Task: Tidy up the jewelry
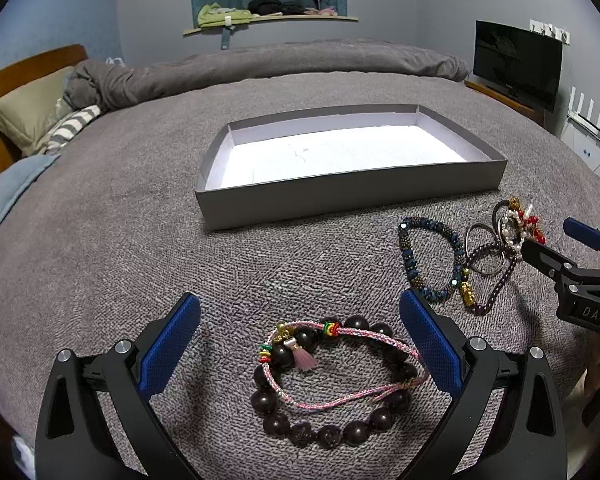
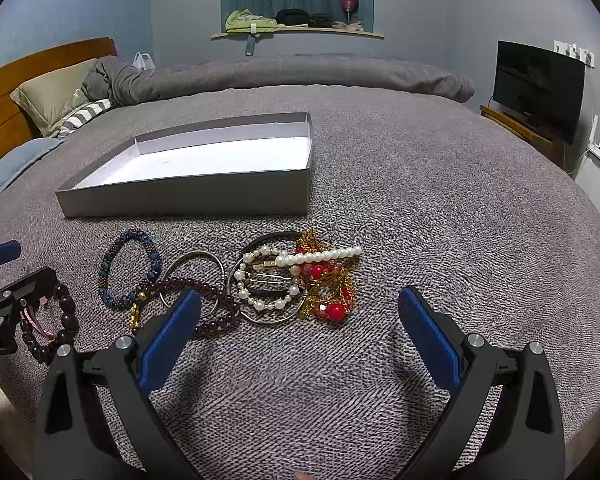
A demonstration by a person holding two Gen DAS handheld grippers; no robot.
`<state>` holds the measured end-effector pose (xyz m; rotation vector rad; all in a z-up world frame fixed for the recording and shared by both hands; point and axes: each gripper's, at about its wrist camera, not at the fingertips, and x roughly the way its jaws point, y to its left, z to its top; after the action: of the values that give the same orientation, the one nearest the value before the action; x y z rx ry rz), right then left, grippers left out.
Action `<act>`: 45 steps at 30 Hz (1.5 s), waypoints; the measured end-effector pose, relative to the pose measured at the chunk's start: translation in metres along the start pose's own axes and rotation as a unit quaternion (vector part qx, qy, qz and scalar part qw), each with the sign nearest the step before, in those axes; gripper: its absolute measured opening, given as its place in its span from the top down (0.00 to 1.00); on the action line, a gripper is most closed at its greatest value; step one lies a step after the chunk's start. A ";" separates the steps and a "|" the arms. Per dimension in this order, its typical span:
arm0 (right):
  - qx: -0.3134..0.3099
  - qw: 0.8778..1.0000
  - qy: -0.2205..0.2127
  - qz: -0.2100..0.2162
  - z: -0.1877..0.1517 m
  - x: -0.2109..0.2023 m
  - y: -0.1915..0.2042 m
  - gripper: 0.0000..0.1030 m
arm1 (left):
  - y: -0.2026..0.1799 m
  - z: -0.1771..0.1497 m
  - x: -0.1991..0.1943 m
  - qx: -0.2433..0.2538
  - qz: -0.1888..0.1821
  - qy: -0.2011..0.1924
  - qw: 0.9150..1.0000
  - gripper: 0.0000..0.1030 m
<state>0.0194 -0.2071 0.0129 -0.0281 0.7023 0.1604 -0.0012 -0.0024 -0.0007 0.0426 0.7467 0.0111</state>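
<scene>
A shallow grey box with a white inside lies on the grey bedspread; it also shows in the right wrist view. My left gripper is open, its jaws either side of a dark bead bracelet with a pink cord bracelet across it. My right gripper is open, just short of a pile: blue bead bracelet, purple bead bracelet, metal bangles, pearl hair tie, red and gold chain.
The bed carries pillows and a rolled duvet at the back. A TV stands on a stand at the right. A window shelf holds clothes.
</scene>
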 end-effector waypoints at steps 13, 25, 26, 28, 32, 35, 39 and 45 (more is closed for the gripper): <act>0.009 1.000 -0.013 0.007 0.003 -0.009 -0.010 0.05 | 0.015 -0.017 -0.019 0.023 -0.070 0.016 0.997 0.02; -0.013 0.999 -0.012 0.051 0.000 -0.022 -0.002 0.05 | 0.004 -0.030 -0.034 0.060 -0.117 0.028 0.991 0.06; -0.013 0.998 -0.010 0.053 -0.001 -0.022 -0.002 0.05 | 0.000 -0.030 -0.034 0.067 -0.119 0.026 0.990 0.07; -0.015 0.999 -0.007 0.052 -0.002 -0.022 -0.002 0.05 | -0.009 -0.028 -0.031 0.082 -0.117 0.026 0.989 0.22; -0.011 0.999 -0.010 0.049 -0.001 -0.025 -0.006 0.05 | -0.019 -0.023 -0.020 0.088 -0.127 0.045 0.987 0.38; -0.005 0.999 -0.012 0.044 0.001 -0.024 -0.011 0.05 | -0.023 -0.020 -0.016 0.087 -0.123 0.047 0.988 0.48; 0.015 0.998 -0.002 0.055 0.004 -0.018 -0.020 0.05 | -0.021 -0.016 -0.010 0.082 -0.127 0.052 0.987 0.67; 0.040 0.997 0.006 0.064 0.010 -0.008 -0.029 0.05 | -0.015 -0.014 -0.010 0.080 -0.126 0.045 0.988 0.92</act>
<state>0.0244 -0.2360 0.0248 0.0918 0.7220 0.2541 -0.0179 -0.0172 -0.0045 0.1016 0.8384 -0.2909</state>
